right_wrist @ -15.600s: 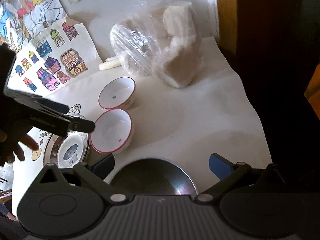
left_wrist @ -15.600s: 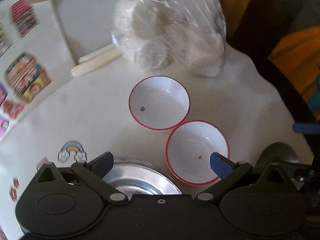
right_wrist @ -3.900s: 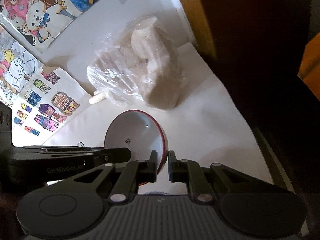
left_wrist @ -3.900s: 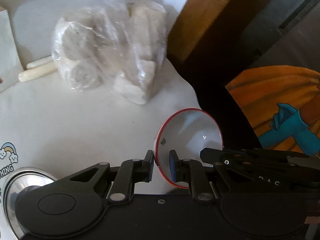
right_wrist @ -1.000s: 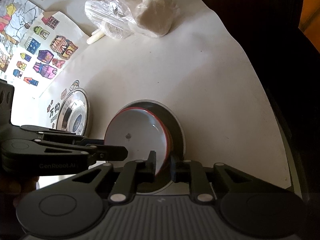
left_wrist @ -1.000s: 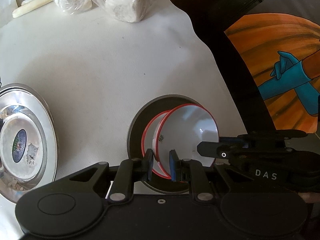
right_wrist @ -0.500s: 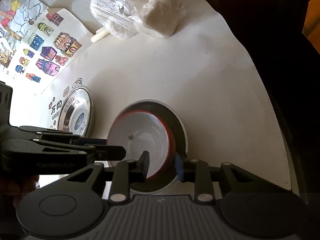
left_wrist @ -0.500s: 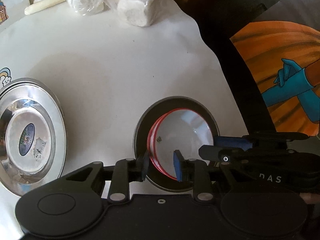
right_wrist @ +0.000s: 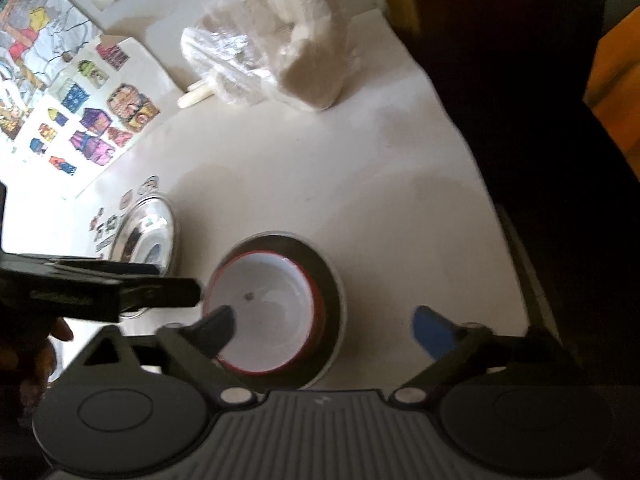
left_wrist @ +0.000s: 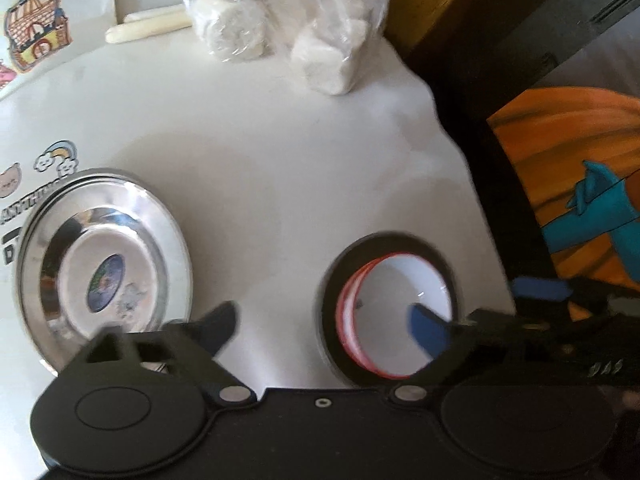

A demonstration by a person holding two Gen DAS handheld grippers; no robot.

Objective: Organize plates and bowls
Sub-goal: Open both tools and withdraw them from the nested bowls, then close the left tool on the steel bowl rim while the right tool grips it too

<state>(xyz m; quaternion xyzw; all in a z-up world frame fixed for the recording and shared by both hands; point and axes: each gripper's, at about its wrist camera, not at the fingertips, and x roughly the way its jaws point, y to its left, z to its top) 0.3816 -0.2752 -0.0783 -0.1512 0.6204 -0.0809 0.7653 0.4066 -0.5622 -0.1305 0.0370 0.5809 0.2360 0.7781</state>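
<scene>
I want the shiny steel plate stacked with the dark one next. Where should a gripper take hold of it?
Probably the thin raised rim of the round stainless steel plate, on the edge nearest the left gripper. It lies flat on the white table, so the fingers should come in low from that side, one above the rim, one beneath.

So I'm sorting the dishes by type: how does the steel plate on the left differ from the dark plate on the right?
The steel plate is shiny silver with a sticker at its centre; the dark plate looks dull and grey-black. The steel plate holds nothing, while the dark plate carries the nested red-rimmed bowls. Both are round and sit flat on the white table.
</scene>
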